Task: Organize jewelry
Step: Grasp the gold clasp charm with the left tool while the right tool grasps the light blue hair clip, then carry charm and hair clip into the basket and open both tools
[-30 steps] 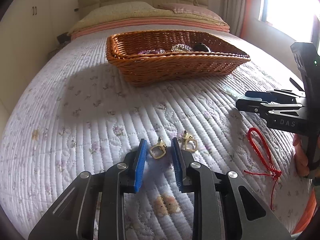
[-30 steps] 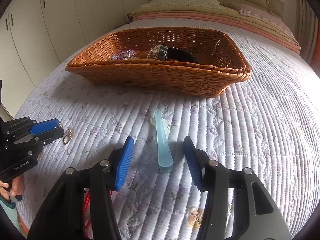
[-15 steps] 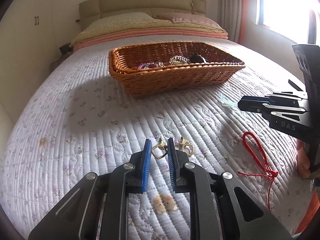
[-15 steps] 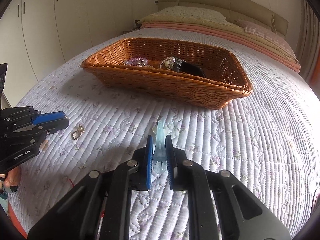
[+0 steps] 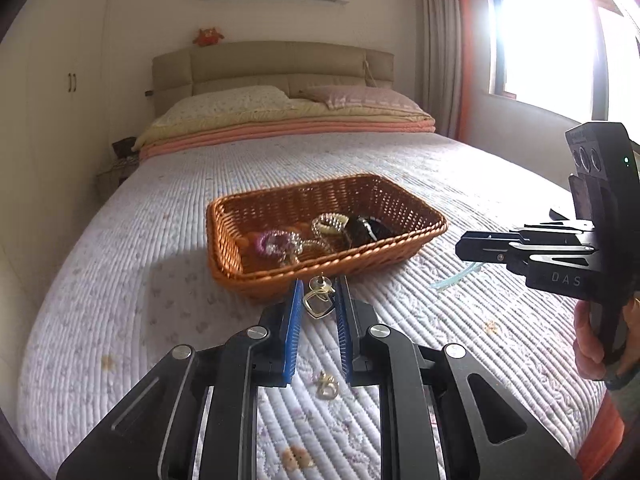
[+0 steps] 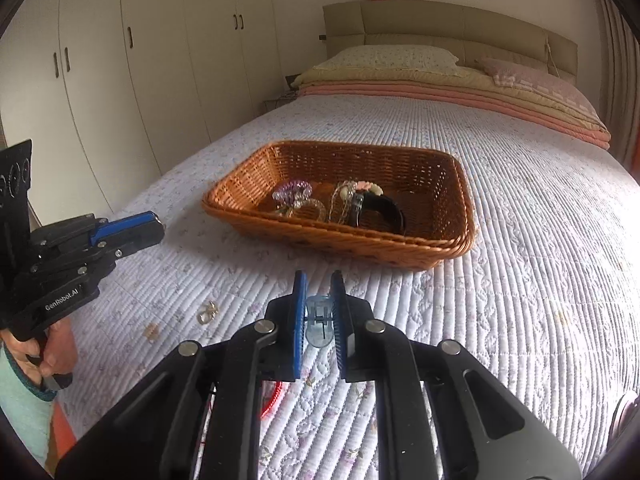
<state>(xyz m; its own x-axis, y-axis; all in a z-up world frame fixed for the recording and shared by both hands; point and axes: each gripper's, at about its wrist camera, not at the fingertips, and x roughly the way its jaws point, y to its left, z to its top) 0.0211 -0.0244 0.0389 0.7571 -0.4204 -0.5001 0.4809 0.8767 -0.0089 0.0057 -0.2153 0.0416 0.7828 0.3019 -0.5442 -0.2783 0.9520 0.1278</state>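
Earrings come first, on the left: the left tool (image 5: 317, 308) is clenched on a small gold earring (image 5: 318, 304), pinched between the blue pads (image 5: 294, 320) and held clear of the bed (image 5: 132, 272), its post and stud poking up past the tips. It looks very light, stiff and smooth — a piece that could slip or swing if the pinch is only on the thin frame, so a hold across the flat of the square loop seems safest. Its twin, a second gold earring (image 5: 327, 386), lies on the quilt just below and behind the pads. That tool tilts gently downward, aimed at the near rim of the wicker basket (image 5: 224, 248) just ahead, where bracelets (image 5: 276, 242) and a dark band already lie. To its right, the right tool (image 6: 320, 320) grips a pale blue hair clip (image 6: 319, 326) by its rounded hinge end; the clip is light, rigid plastic, probably springy and a little brittle. It too slopes downward, the basket ahead — a red cord (image 6: 272, 398) shows beneath it.
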